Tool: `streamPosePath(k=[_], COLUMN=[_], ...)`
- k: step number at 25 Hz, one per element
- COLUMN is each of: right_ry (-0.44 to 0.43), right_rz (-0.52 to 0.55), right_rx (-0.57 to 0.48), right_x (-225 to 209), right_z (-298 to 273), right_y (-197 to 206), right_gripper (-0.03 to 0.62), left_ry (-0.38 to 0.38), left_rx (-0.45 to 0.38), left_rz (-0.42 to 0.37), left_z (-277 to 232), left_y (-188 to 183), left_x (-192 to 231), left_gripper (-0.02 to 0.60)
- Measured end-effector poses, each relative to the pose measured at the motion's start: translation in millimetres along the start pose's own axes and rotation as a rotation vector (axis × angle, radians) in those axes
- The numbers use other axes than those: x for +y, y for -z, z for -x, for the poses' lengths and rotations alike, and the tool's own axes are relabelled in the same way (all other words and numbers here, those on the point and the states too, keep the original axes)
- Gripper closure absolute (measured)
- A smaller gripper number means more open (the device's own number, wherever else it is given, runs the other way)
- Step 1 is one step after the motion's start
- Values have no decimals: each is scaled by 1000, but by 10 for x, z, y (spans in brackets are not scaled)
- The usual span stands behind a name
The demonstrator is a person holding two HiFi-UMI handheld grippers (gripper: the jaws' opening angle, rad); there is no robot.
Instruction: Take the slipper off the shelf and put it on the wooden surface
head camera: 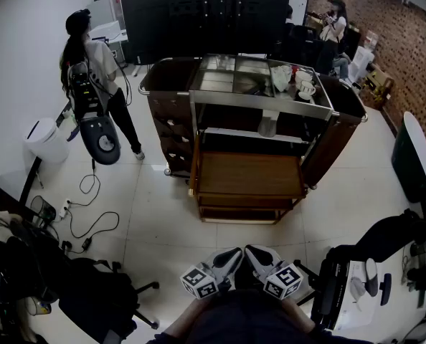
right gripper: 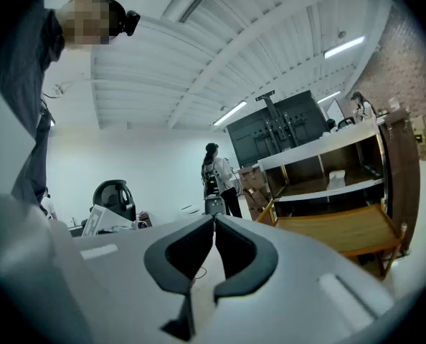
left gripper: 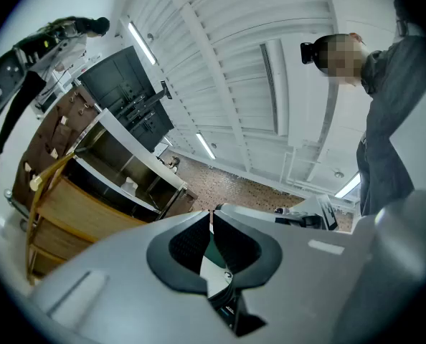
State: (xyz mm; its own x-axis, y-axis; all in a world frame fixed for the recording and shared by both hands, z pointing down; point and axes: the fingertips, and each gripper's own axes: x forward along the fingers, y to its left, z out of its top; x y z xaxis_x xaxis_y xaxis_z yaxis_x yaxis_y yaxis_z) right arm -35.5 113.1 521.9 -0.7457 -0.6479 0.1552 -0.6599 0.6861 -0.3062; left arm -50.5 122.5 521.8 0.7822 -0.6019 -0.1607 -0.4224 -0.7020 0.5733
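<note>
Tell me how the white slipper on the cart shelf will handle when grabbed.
The slipper looks small, pale and soft, so probably light and floppy. It sits on the flat shelf, so a push should slide it, not roll it.

There were two grippers, namely the left gripper (head camera: 232, 254) and the right gripper (head camera: 253, 251), two marker cubes (head camera: 200, 282), two other people, one standing person (head camera: 91, 56) and one seated person (head camera: 335, 24), one trolley (head camera: 263, 99), one white slipper (head camera: 268, 125), one black screen (head camera: 206, 13) and one white bin (head camera: 46, 140).
</note>
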Motion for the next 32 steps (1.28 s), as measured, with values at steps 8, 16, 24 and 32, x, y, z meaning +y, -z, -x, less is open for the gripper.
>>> streamPosePath(k=[8, 16, 24, 32], right_ry=[2, 22, 28, 50], right_rz=[2, 2, 1, -3], right_rx=[1, 0, 9, -3], right_x=[-71, -161, -177, -224], right_z=[-78, -80, -106, -104], right_y=[-1, -60, -56, -99], right_gripper=[576, 547, 536, 532], left_ry=[16, 42, 20, 26], left_rx=[-11, -11, -2, -20], left_rz=[0, -3, -7, 2], left_z=[-12, -95, -100, -96], left_y=[-2, -30, -33, -113], left_x=[115, 112, 171, 148], left_gripper=[563, 559, 511, 455])
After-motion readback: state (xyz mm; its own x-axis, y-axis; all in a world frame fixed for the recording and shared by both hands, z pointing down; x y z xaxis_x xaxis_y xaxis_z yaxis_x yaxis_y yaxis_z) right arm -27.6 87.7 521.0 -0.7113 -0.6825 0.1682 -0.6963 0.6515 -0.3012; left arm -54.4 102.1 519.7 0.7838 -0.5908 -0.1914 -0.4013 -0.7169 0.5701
